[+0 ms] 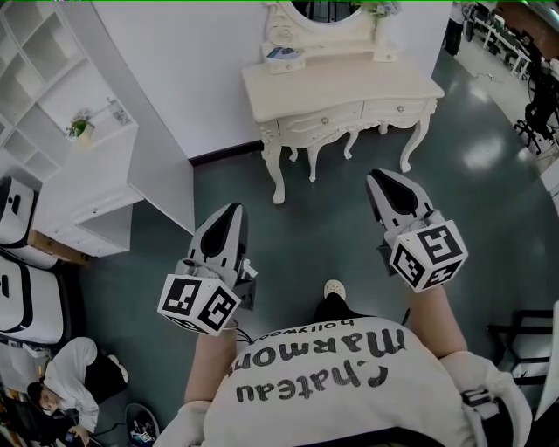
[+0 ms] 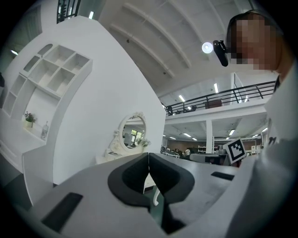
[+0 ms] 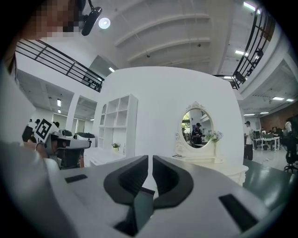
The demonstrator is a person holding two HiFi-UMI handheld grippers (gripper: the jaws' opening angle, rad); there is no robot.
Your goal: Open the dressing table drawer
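Nearest, the person's two arms reach forward over a white printed shirt, one gripper in each hand. The left gripper has its jaws pressed together at the tips with nothing between them, and the right gripper is likewise clenched and empty; both point level toward the dressing table. A white shoe shows between them on the dark green floor. Well beyond the grippers, the cream dressing table stands on curved legs against the white wall. The wide drawer and the narrower drawer in its front edge are both closed. An oval mirror rises along the top's back edge, and a white shelf unit stands off to the left.
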